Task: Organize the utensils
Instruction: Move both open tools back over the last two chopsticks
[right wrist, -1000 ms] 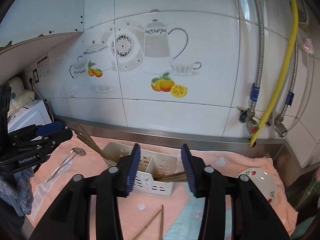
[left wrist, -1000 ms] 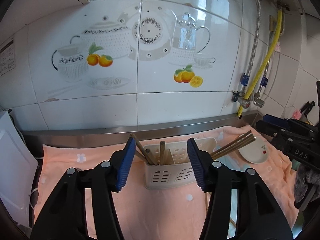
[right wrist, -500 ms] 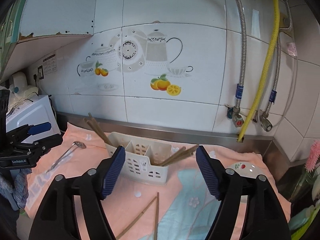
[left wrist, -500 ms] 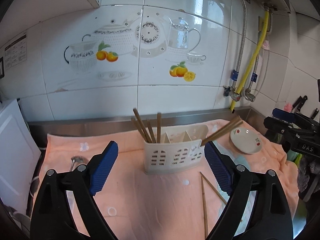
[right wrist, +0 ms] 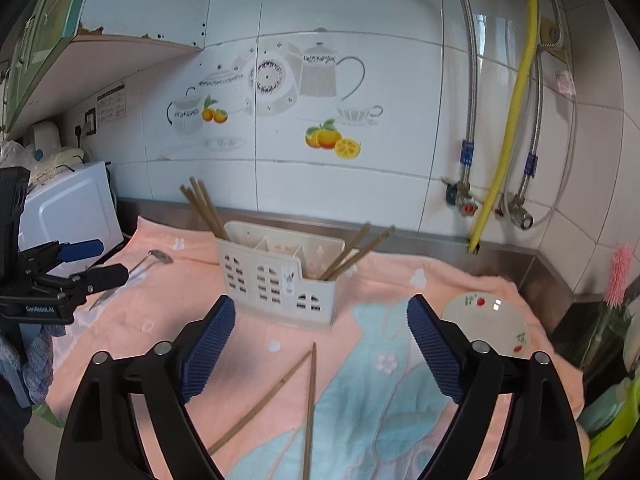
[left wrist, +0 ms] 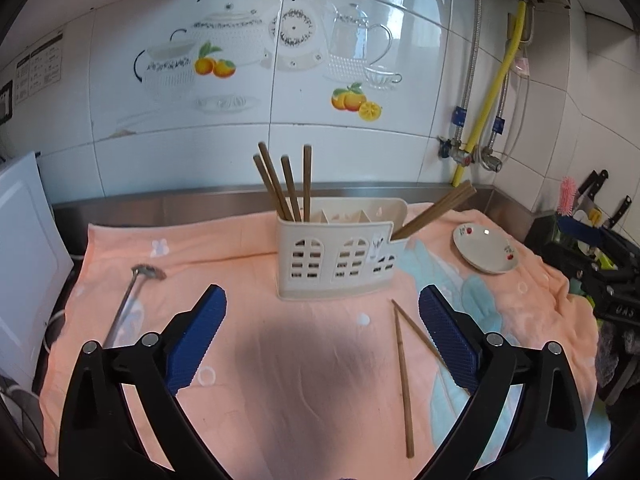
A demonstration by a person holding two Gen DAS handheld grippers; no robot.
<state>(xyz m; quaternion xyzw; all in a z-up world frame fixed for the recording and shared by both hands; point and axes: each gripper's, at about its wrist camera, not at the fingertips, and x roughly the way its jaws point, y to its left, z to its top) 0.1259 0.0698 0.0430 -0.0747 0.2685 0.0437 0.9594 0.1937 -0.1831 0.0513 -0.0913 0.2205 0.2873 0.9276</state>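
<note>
Both my left claw and right claw have just been opening, empty and spread wide, probably for the loose chopsticks still outside the holder.

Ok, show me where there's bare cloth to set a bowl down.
Widest free patch: the pink cloth in front of the caddy, between the ladle at left and the loose chopsticks at right. A smaller patch lies behind the ladle, left of the caddy. The right side is crowded: chopsticks, then the saucer.
</note>
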